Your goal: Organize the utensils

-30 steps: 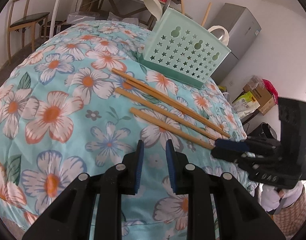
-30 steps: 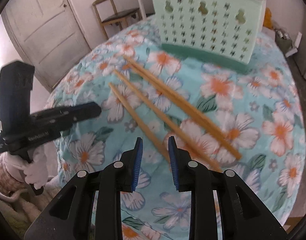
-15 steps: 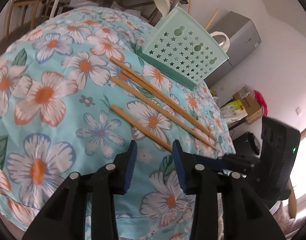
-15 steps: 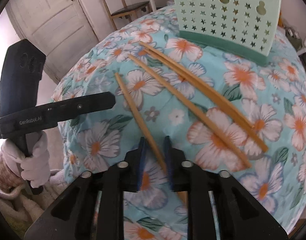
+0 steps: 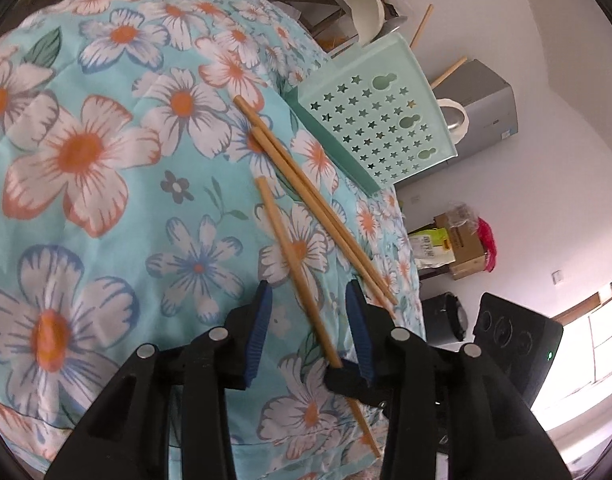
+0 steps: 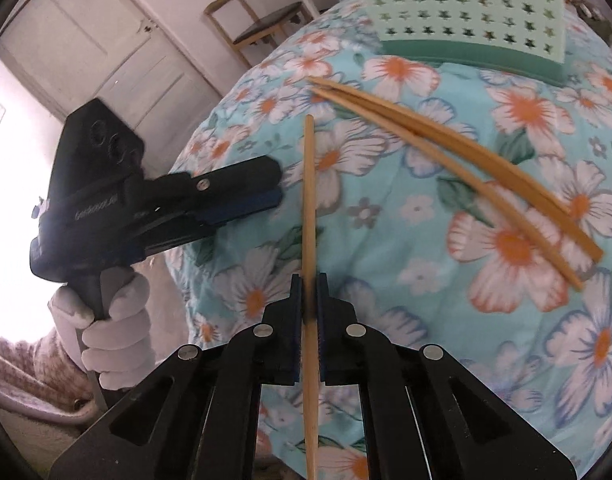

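My right gripper (image 6: 309, 300) is shut on one wooden chopstick (image 6: 309, 184) and holds it over the floral cloth. The same chopstick (image 5: 290, 256) shows in the left wrist view, passing between my left gripper's open fingers. My left gripper (image 5: 308, 320) is open and empty; it also shows in the right wrist view (image 6: 262, 188) at the left. Two more chopsticks (image 6: 458, 156) lie side by side on the cloth, also in the left wrist view (image 5: 306, 188). A mint-green perforated utensil basket (image 5: 370, 128) stands behind them, seen too in the right wrist view (image 6: 466, 12).
The table is covered by a turquoise floral cloth (image 5: 106, 168). A grey cabinet (image 5: 486, 108) and cardboard boxes (image 5: 462, 244) stand beyond its right edge. A wooden chair (image 6: 258, 28) and a white door (image 6: 86, 52) are at the back left.
My right gripper closed on the nearest chopstick and lifted its end off the cloth. My left gripper opened wider and moved closer beside it.
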